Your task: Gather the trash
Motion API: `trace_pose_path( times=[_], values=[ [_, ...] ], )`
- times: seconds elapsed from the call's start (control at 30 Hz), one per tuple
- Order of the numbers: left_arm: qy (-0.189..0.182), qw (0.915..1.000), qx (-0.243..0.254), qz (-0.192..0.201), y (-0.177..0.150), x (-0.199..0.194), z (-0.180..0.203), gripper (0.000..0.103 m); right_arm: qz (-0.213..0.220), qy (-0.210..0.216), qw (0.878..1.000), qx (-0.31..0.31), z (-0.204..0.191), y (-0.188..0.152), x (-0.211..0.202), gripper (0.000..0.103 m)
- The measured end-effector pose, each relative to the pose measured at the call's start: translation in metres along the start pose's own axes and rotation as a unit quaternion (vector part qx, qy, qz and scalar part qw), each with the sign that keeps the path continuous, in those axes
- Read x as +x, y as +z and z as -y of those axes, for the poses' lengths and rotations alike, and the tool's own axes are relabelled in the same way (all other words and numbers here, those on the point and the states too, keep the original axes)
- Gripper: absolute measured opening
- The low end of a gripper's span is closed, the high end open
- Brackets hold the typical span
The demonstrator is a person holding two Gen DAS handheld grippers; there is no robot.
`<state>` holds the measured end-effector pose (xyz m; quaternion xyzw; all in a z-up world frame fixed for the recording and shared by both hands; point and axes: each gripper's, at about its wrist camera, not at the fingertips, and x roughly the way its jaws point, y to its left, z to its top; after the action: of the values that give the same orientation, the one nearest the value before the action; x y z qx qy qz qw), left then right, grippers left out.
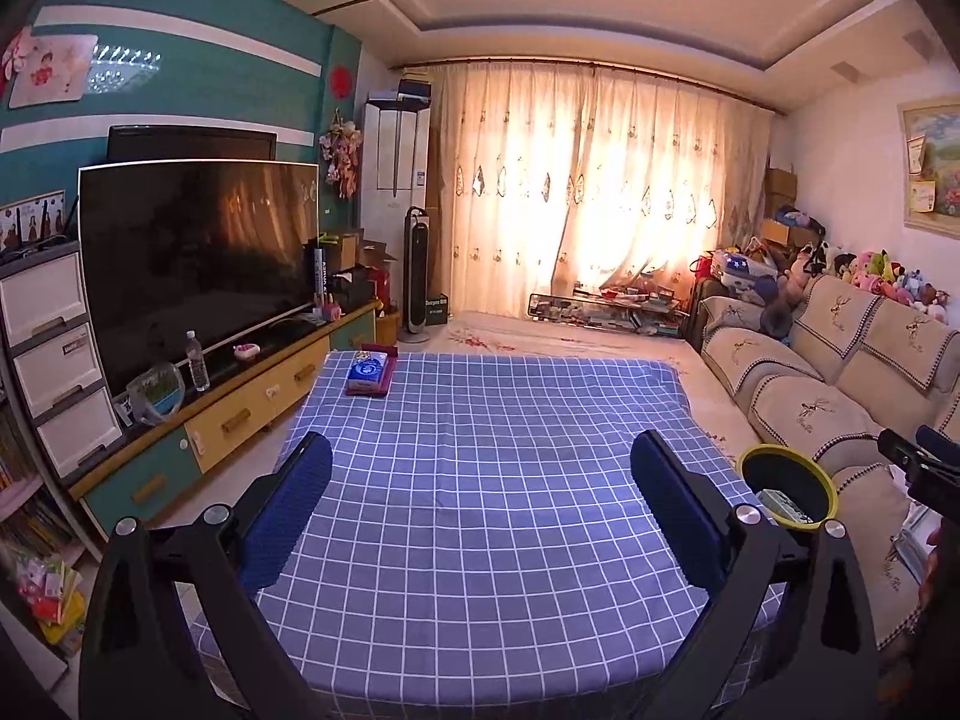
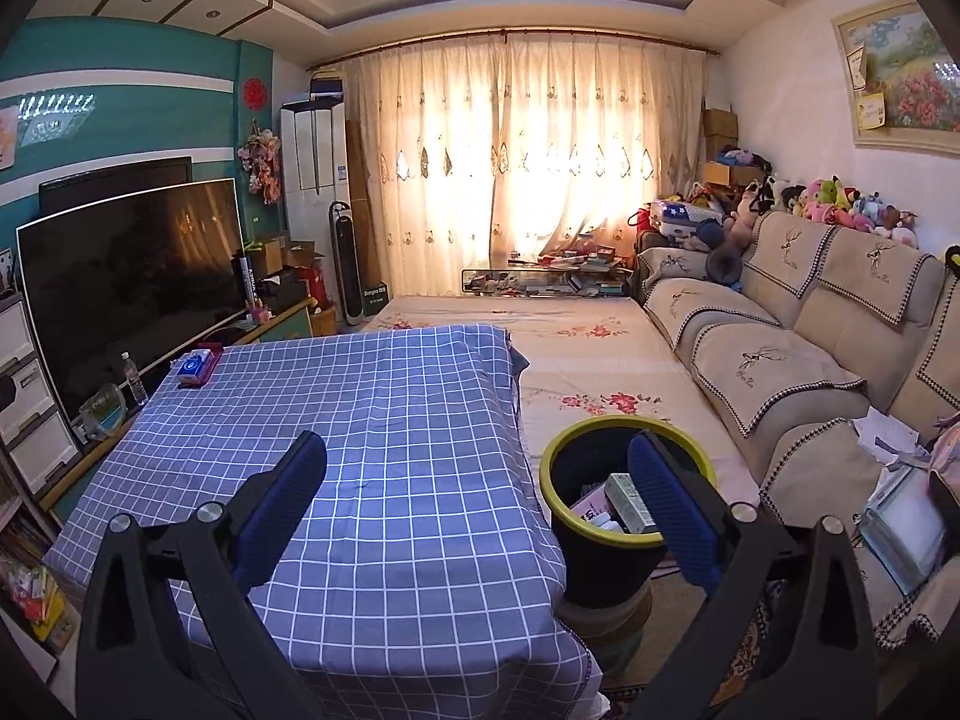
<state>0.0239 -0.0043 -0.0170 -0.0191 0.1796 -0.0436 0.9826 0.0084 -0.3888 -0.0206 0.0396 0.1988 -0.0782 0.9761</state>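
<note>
Both grippers hung wide and empty over the checked tablecloth [image 1: 480,480].
Left gripper [image 1: 480,510] and right gripper [image 2: 477,507] risked mistaking the tissue pack [image 1: 367,373], upper left, for trash; the bin [image 2: 624,546], lower right, sat perched and tippable.

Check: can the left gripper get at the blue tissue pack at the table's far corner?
Probably yes: left gripper is open and empty, and bare checked blue tablecloth lies between it and the blue tissue pack; nothing blocks it.

A big TV [image 1: 198,264] stands by a green wall [image 1: 180,60] on the left. Light glows through long curtains [image 1: 600,192] at the back. A soft sofa [image 2: 798,324] with toys [image 2: 840,204] on top runs along the right wall.
</note>
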Motion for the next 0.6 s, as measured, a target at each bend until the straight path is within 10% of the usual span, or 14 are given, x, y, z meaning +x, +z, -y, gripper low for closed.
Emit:
trace_pose_path(
  times=[0.6],
  values=[
    [-0.01, 0.9998, 0.008, -0.016, 0.001, 0.011, 0.01, 0.098, -0.004, 0.006, 1.0, 0.005, 0.001, -0.001, 0.004, 0.096]
  ],
)
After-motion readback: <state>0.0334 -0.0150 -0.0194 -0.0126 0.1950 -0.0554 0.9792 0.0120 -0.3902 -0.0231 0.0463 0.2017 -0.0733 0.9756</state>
